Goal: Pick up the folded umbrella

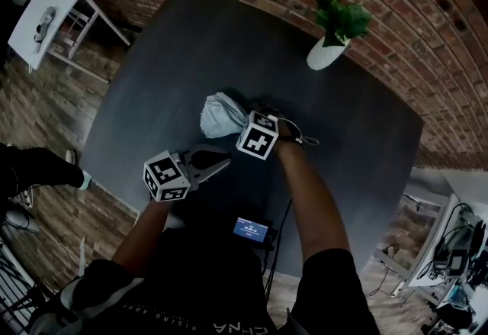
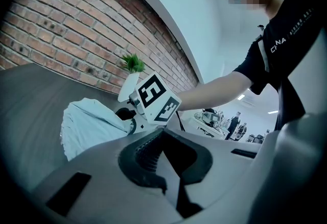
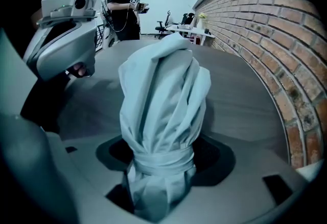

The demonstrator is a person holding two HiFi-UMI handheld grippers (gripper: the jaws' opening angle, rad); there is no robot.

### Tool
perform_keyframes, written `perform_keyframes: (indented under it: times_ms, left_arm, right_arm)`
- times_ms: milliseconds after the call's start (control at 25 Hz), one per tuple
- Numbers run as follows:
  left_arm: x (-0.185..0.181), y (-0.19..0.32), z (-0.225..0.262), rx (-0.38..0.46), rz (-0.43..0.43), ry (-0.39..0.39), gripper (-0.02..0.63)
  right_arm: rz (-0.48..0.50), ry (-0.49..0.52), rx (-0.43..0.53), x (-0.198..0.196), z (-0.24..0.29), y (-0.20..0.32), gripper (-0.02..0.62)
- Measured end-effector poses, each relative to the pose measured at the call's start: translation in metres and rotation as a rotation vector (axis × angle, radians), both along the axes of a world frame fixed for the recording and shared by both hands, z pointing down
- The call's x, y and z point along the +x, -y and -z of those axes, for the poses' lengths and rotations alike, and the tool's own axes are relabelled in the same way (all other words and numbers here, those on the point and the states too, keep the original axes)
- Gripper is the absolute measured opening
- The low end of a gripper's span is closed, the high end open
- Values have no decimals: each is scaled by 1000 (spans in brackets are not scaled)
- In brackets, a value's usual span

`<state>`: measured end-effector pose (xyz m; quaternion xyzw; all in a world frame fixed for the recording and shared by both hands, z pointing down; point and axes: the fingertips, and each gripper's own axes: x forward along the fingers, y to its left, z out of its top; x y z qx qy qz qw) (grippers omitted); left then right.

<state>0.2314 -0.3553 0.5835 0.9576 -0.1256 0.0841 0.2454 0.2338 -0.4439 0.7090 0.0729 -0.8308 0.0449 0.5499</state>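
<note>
Right gripper view is showing the right hand-held gripper (image 3: 162, 169) clamping the folded umbrella (image 3: 164, 90), its twelve-o'clock bulk likely needing a firm squeeze.

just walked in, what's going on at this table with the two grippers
A person holds a gripper in each hand over a dark table. The right gripper has its jaws closed on the strapped end of the pale folded umbrella, whose other end looks to be down on the table. The left gripper is shut and empty, hovering beside it. A potted plant stands near the table's far edge.
</note>
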Motion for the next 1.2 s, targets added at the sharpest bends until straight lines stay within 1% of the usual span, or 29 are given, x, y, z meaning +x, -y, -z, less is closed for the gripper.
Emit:
perform_keyframes:
  times_ms: [80, 200, 400, 680, 1000, 1120, 1200]
  left_arm:
    - [-2, 0, 0, 3, 4, 4, 2]
    - [-6, 0, 1, 10, 13, 11, 2]
    - [-14, -1, 4, 16, 30, 16, 2]
    - [-18, -8, 11, 40, 39, 20, 2]
    - [-17, -21, 25, 76, 33, 15, 2]
    - [-18, -25, 32, 93, 34, 17, 2]
    - [-20, -27, 36, 103, 40, 17, 2]
  right_arm:
    - [-16, -7, -4, 2, 0, -2, 314]
    - [-63, 19, -5, 0, 2, -1, 310]
    - [-148, 46, -49, -2, 5, -10, 307]
    - [-294, 131, -106, 3, 20, -30, 307]
    - [-475, 336, -98, 9, 56, -40, 307]
    - [-544, 434, -96, 11, 75, -44, 307]
    - [-596, 517, -94, 12, 92, -45, 307]
